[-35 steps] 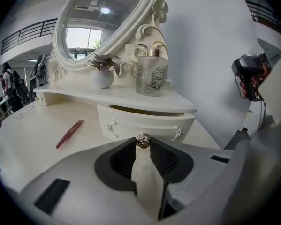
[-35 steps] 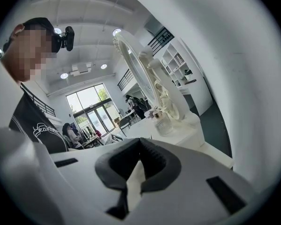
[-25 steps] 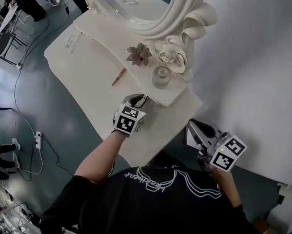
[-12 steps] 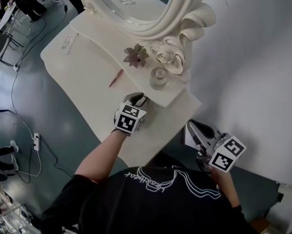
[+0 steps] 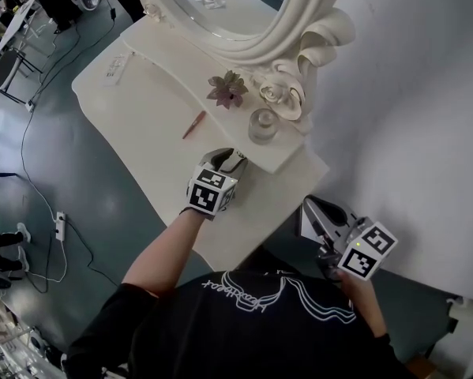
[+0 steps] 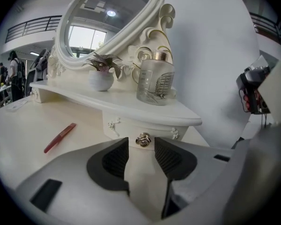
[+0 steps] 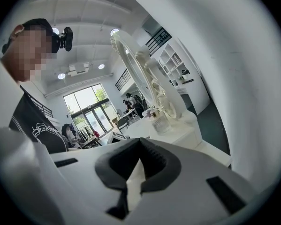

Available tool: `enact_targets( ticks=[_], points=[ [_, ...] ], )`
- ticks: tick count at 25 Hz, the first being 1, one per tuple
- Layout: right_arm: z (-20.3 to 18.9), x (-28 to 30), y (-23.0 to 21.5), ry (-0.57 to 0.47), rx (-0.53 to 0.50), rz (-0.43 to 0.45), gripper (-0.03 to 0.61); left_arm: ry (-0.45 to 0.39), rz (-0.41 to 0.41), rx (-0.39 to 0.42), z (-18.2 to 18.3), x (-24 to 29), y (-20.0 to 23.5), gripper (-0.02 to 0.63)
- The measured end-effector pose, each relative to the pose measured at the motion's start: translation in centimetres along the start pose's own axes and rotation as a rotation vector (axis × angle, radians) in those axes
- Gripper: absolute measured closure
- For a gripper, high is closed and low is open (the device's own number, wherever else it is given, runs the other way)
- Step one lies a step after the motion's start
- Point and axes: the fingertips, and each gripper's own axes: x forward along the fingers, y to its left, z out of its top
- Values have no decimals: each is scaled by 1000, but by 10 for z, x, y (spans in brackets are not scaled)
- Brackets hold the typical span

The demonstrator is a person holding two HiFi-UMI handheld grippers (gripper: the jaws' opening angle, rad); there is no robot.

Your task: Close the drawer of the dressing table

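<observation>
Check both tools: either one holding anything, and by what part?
Nothing held. The left tool has its jaws opening, the drawer knob between their tips but not pinched. The right tool is shut, empty.

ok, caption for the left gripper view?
Left gripper, jaws opening, drawer knob between their tips; bottle and plant on the shelf above.

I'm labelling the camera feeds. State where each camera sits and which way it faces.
Head view: on the person's head, facing steeply down at the dressing table; left gripper, right gripper, left forearm, black shirt show.
Left gripper view: on the left gripper, facing the drawer knob, seen untouched between its opening jaws.
Right gripper view: on the right gripper, facing the mirror edge-on past its closed jaws; shirt at left.
Shared: all three show the glass bottle.
</observation>
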Motion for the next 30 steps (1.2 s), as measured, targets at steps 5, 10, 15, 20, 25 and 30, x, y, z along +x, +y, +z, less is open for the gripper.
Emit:
enact_targets(
  ticks=[5, 10, 15, 20, 25, 30],
  points=[
    [-3, -1, 11, -9, -5, 17, 574, -57, -18, -32, 4, -26, -4, 408],
    [-8, -4, 33, -29, -14, 49, 574, -122, -26, -34, 19, -71, -21, 407],
    [-13, -16, 58, -54, -41, 66, 574, -188, -79, -66, 37, -125, -54, 414],
    [-16, -29, 85, -81, -64, 85, 574, -260, -149, -90, 52, -181, -95, 493],
    [-17, -35, 117, -109, -95, 119, 574, -335, -241, -61, 69, -235, -133, 554],
    [-23, -40, 147, -123, -121, 156, 574, -406, -307, -66, 73, -277, -162, 609]
  ],
)
